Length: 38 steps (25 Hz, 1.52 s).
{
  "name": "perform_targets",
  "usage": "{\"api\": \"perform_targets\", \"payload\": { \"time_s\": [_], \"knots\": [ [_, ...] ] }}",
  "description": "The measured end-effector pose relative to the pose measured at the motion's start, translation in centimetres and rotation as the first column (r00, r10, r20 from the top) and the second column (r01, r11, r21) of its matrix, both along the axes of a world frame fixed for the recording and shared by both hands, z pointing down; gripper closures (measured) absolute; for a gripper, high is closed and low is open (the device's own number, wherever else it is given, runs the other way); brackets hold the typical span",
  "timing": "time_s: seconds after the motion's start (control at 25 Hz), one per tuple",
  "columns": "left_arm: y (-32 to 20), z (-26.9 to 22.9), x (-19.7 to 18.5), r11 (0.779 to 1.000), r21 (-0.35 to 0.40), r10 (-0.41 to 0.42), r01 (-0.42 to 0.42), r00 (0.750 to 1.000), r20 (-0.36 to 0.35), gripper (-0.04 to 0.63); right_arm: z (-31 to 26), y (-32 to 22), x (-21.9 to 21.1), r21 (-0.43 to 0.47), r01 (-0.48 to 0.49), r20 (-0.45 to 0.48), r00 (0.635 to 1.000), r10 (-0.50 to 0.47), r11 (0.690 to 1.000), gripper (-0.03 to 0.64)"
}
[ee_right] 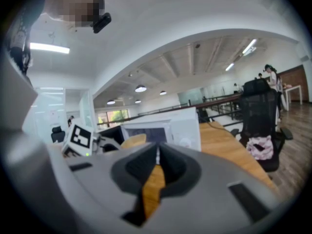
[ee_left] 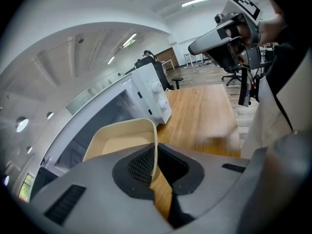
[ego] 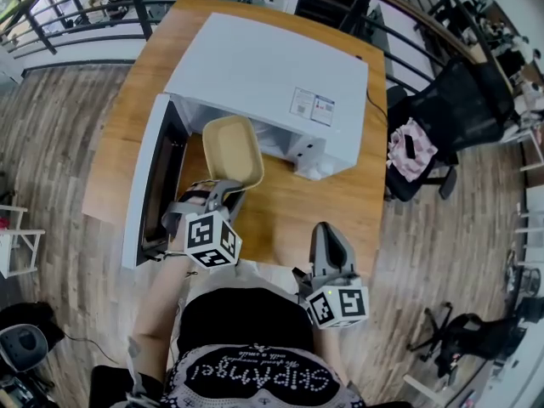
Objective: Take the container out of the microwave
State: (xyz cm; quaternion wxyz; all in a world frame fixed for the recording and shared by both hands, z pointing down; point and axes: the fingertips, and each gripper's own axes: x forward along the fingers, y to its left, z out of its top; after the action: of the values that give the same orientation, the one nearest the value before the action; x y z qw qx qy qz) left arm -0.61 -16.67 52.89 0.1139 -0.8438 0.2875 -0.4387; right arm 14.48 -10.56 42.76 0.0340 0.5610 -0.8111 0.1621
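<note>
1. Head view: the beige container (ego: 231, 150) sits over the wooden table (ego: 340, 202), just near of the microwave (ego: 263, 83) mouth, with the door (ego: 149, 185) swung open at left. The left gripper (ego: 223, 189) has the container's near rim. The right gripper (ego: 325, 229) is off to the right, apart from it.
2. Left gripper view: jaws nearly together, pinching the container's thin wall. The tray body extends far-left of the pads.
3. Right gripper view: jaws closed together and empty. The container is far-left, beside the left gripper.
</note>
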Motion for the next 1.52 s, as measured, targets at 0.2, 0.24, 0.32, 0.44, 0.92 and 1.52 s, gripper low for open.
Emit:
{"api": "perform_targets", "payload": {
  "time_s": [0.2, 0.24, 0.32, 0.44, 0.92, 1.52],
  "knots": [
    [2.0, -1.8, 0.3, 0.999, 0.039, 0.0, 0.001, 1.0, -0.018, 0.555, -0.3, 0.4, 0.1, 0.014, 0.006, 0.005, 1.0, -0.006, 1.0, 0.577],
    [2.5, -2.3, 0.4, 0.999, 0.045, 0.003, -0.002, 1.0, -0.022, 0.555, -0.4, 0.6, 0.1, 0.017, 0.007, 0.007, 1.0, -0.007, 1.0, 0.577],
    [3.9, -3.1, 0.7, 0.998, 0.053, 0.017, -0.016, 1.0, -0.023, 0.555, -0.6, 0.8, 0.2, 0.022, 0.009, 0.011, 1.0, -0.009, 1.0, 0.577],
    [5.6, -4.3, 1.4, 0.997, 0.063, 0.042, -0.041, 0.999, -0.023, 0.555, -0.8, 1.1, 0.3, 0.029, 0.01, 0.015, 1.0, -0.01, 1.0, 0.577],
    [9.9, -8.5, 1.6, 0.99, 0.092, 0.107, -0.103, 0.993, -0.042, 0.555, -2.7, 1.7, 0.4, 0.071, 0.029, 0.019, 0.999, -0.03, 0.997, 0.577],
    [11.1, -10.6, 1.6, 0.986, 0.124, 0.117, -0.108, 0.991, -0.064, 0.555, -4.0, 1.9, 1.3, 0.099, 0.005, 0.031, 0.999, -0.008, 0.995, 0.577]
  ]
}}
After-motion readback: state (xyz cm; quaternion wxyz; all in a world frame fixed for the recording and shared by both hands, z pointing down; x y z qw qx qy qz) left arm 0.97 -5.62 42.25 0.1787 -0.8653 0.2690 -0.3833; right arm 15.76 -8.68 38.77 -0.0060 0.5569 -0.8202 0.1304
